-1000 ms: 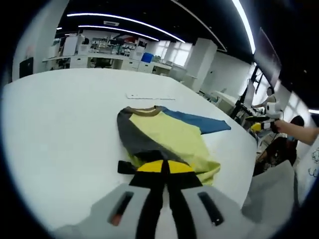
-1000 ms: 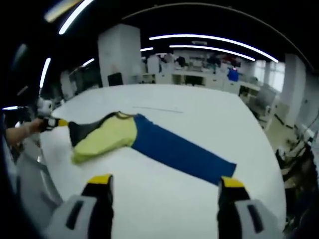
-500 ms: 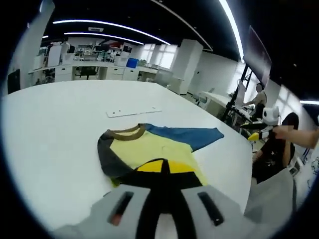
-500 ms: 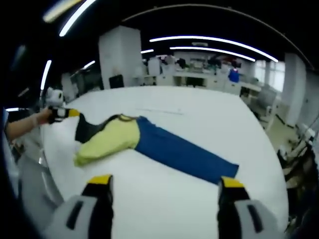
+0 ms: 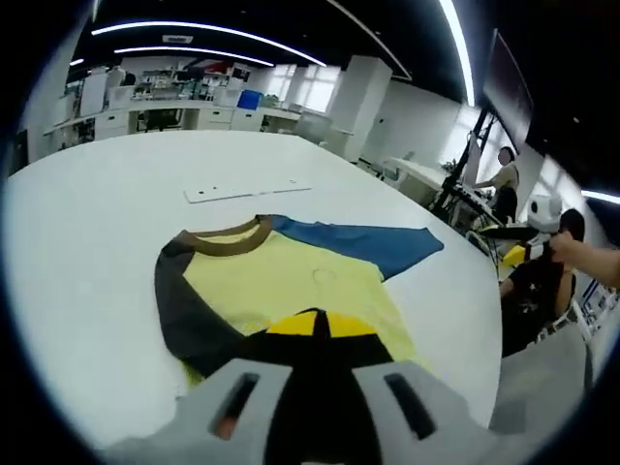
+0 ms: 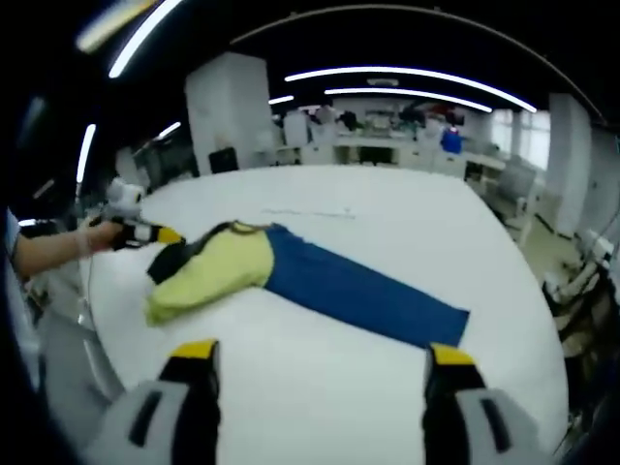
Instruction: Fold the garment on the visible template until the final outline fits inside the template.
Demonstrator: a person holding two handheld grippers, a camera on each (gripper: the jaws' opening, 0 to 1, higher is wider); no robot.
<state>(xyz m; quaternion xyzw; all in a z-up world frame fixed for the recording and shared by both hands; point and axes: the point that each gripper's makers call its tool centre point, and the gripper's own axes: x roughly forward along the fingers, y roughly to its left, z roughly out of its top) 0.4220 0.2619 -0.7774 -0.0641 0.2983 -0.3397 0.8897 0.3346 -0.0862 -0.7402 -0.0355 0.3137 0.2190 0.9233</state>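
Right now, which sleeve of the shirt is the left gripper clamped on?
The dark grey sleeve, folded over the yellow body; the blue sleeve lies stretched out flat, untouched.

Splayed right tool (image 6: 318, 366), garment (image 6: 291, 276), left tool (image 6: 167, 235) gripping

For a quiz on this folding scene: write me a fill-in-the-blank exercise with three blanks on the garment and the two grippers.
1. The garment lies on a ____ table.
2. The long sleeve stretched out flat is ____ in colour.
3. The left gripper is shut on the garment, while the right gripper has its jaws ____.

Missing words: white; blue; open
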